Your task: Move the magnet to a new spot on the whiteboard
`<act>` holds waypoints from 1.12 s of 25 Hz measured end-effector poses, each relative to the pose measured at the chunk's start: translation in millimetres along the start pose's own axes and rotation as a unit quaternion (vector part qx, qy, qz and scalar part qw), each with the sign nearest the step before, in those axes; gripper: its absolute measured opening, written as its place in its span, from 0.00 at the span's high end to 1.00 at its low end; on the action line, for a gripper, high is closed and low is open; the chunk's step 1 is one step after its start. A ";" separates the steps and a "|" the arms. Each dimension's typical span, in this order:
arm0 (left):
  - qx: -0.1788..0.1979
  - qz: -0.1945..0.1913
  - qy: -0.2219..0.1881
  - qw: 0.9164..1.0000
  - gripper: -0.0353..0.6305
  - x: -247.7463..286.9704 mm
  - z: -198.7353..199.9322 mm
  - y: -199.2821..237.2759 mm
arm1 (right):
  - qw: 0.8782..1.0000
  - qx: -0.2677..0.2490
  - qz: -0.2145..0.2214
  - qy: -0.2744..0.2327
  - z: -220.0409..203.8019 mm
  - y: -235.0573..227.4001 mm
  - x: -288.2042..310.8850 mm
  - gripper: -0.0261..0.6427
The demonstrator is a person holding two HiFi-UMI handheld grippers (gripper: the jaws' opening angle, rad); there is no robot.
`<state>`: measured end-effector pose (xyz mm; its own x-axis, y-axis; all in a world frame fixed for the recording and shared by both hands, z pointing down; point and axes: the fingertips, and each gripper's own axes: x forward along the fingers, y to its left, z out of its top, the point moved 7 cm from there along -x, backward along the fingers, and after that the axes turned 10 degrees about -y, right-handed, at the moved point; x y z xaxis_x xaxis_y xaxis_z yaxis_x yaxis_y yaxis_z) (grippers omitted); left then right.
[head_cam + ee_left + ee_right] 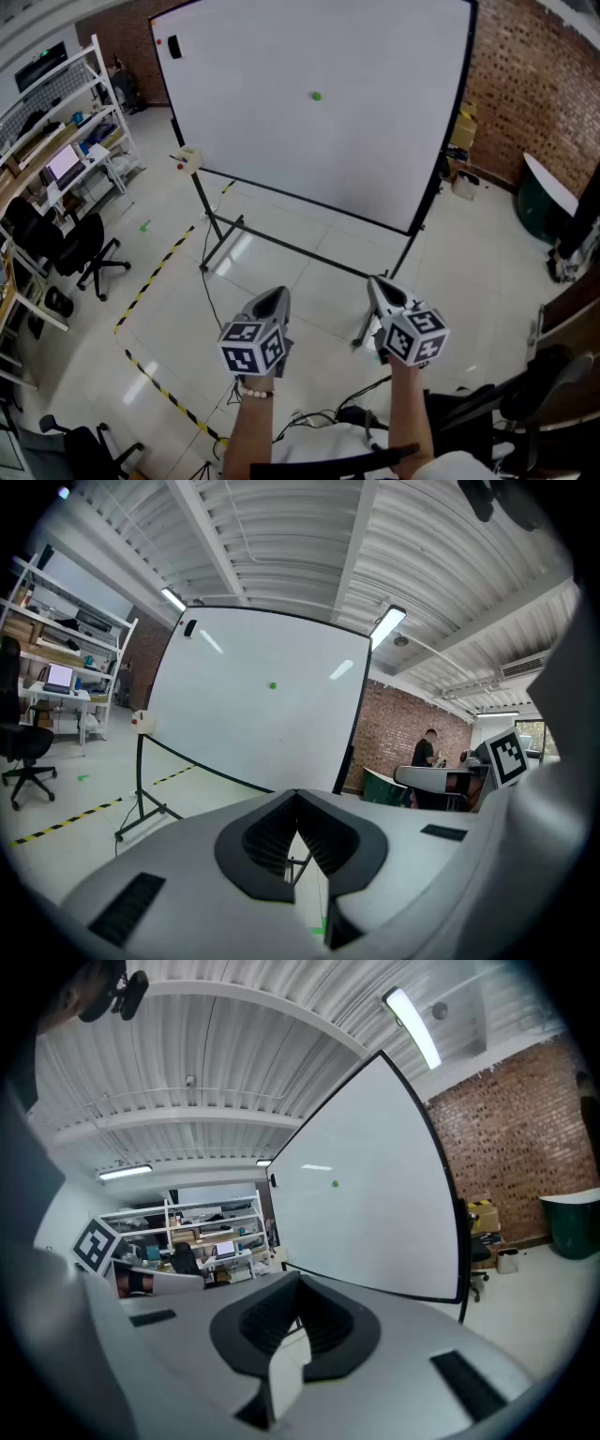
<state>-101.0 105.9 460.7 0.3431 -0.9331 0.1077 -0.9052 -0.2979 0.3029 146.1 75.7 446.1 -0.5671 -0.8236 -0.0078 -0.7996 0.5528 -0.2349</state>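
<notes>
Lab-workshop: brick wall (525,84), equipment shelving (66,122), floor hazard tape (155,272), office chair (89,248).

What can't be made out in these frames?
Green magnet: too small in all three views to tell its shape.
Black item at the whiteboard top left corner: too small to identify, head view.
Shelf contents: small and blurred, head view.
Person: distant, activity unclear, left gripper view.
</notes>
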 end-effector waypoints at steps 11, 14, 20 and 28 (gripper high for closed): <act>0.001 -0.024 0.009 1.000 0.95 10.2 -10.0 20.3 | 1.000 0.000 -0.023 -0.010 -10.3 -1.3 11.9 0.95; 0.001 -0.024 0.011 1.000 0.95 22.9 -8.8 26.3 | 1.000 0.004 -0.021 -0.009 -11.8 -5.9 26.2 0.95; 0.005 -0.018 0.017 1.000 0.95 73.3 -6.8 41.3 | 1.000 0.012 -0.009 -0.004 -17.7 -36.5 75.7 0.95; 0.006 -0.003 0.015 1.000 0.95 191.1 22.8 71.7 | 1.000 0.020 0.010 0.014 -3.2 -108.5 185.0 0.95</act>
<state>-106.1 -98.4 481.4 0.3561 -0.9248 0.1340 -0.9059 -0.3065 0.2921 127.3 -136.2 473.3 -0.5892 -0.8079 0.0143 -0.7793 0.5635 -0.2742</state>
